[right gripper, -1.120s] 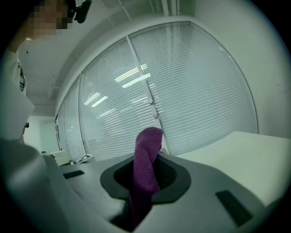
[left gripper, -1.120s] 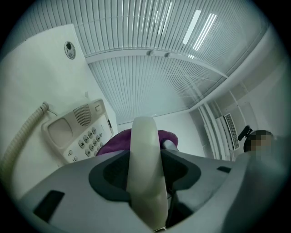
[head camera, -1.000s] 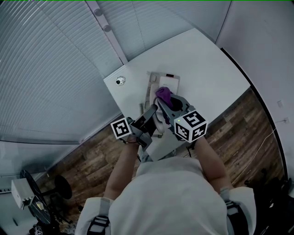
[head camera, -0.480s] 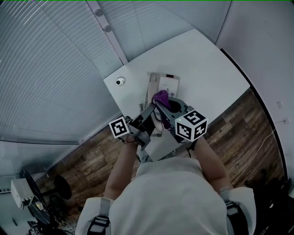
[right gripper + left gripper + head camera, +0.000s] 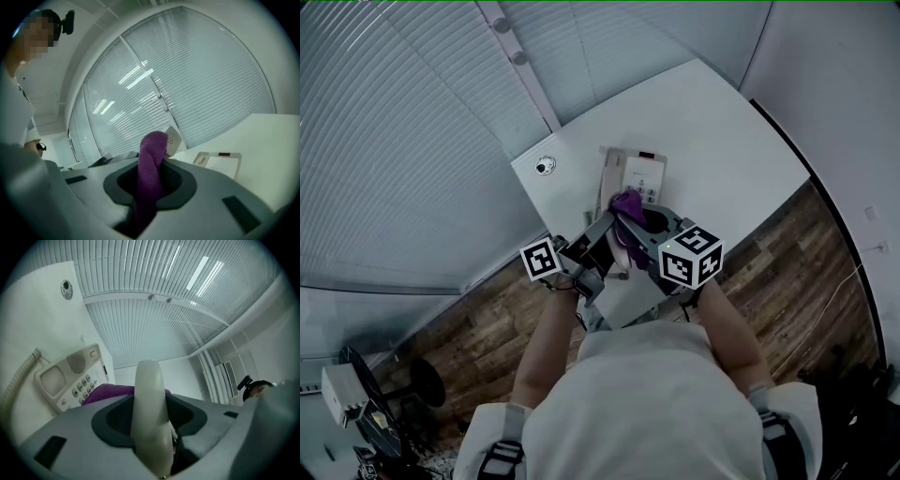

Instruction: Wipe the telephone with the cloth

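Observation:
The cream telephone base (image 5: 637,172) lies on the white table (image 5: 722,141); its keypad and speaker grille (image 5: 70,376) show in the left gripper view. My left gripper (image 5: 602,234) is shut on the cream handset (image 5: 149,408), lifted off the base and held upright between the jaws. My right gripper (image 5: 639,223) is shut on the purple cloth (image 5: 151,173), which is bunched up. The cloth (image 5: 625,204) presses against the handset's end (image 5: 173,137), just above the base. A coiled cord (image 5: 21,376) runs from the base.
A small round fitting (image 5: 545,166) sits in the table's near-left corner. Slatted blinds (image 5: 412,122) cover the window wall behind the table. Wooden floor (image 5: 787,272) runs along the table's front and right edges. The person's torso fills the bottom of the head view.
The cloth in my right gripper has slid a little left and nearer along the handset. The left gripper has drifted slightly left, still holding the handset.

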Demonstrator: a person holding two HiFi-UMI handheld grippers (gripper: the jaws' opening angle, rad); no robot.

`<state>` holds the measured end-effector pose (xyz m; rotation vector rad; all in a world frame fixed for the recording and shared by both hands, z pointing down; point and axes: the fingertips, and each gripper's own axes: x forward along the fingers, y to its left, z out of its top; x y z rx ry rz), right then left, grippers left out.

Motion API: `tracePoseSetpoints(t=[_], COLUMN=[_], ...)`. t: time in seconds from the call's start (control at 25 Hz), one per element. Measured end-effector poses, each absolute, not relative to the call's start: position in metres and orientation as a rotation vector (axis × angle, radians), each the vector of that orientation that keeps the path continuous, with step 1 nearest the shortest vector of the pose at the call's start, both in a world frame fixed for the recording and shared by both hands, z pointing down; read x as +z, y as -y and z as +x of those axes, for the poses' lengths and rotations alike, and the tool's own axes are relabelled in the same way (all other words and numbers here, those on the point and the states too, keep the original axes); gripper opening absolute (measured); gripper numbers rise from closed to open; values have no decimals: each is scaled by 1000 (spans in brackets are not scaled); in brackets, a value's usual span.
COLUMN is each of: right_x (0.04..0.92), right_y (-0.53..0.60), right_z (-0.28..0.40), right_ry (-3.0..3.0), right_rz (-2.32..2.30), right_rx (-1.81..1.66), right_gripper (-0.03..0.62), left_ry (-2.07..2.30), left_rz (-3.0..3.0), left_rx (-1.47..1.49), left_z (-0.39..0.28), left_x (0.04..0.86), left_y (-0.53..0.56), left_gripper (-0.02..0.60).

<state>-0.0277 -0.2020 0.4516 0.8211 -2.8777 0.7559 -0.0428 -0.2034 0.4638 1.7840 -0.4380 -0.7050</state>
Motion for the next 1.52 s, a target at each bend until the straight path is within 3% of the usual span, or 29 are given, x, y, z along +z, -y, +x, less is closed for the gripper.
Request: tracePoseSetpoints(t=[1.52], right_x=[454], right_y=[172], right_z=[-34], right_ry=[2870], right_rz=[686], right_rx=[689], right_gripper=[60], left_ry=[639], left_rz=[1788], left_rx=[-768], left_z=[-84], left_x=[459], left_y=[246], left_gripper=[225])
